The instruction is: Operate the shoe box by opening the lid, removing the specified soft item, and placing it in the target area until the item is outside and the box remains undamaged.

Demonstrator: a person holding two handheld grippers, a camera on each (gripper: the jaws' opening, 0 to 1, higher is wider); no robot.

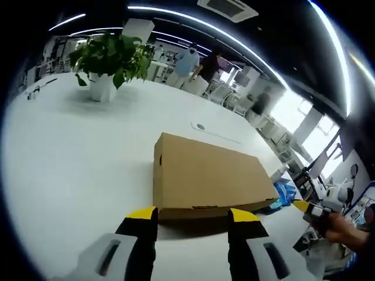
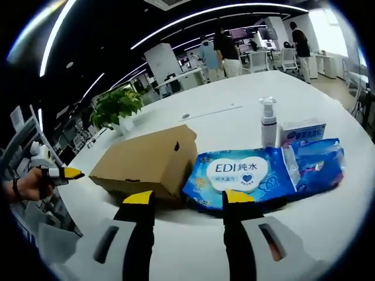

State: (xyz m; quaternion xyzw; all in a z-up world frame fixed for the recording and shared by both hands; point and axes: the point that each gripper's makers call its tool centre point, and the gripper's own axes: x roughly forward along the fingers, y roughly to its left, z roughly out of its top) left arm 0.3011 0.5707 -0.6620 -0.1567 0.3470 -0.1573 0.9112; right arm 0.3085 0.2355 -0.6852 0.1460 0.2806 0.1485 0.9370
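Box (image 1: 208, 175) lies just ahead of the left gripper (image 1: 193, 216), lid down and flat, its long front edge running across between the two jaw tips. Nothing has been lifted yet; the soft item, by my reading, is inside and hidden.

Risks from here:
- Lid edge is thin card. A jaw pushed under it at a steep angle could crease or tear the flap, which fails the "undamaged" condition.
- Box looks light and sits on a smooth white table (image 1: 70, 158). Prying with one gripper alone would likely slide or tip it rather than open it; the other gripper ought to steady the body.
- In the right gripper view the box (image 2: 146, 161) sits ahead and left of the jaws, with a blue wipes pack (image 2: 240, 175) touching or just beside its near corner and lying straight ahead between the tips. A pump bottle (image 2: 268, 122) stands beyond the pack, a small carton (image 2: 302, 130) beside it. A sweep from the right could shove the pack into the box or knock the bottle over.
- Plant (image 1: 108, 61) stands well beyond the box; low concern.

Jaws:
- Left: spread wide, holding nothing, tips short of the box front, no contact that I can make out.
- Right gripper (image 2: 188, 199): spread wide, empty, tips above bare table just short of the pack and box.
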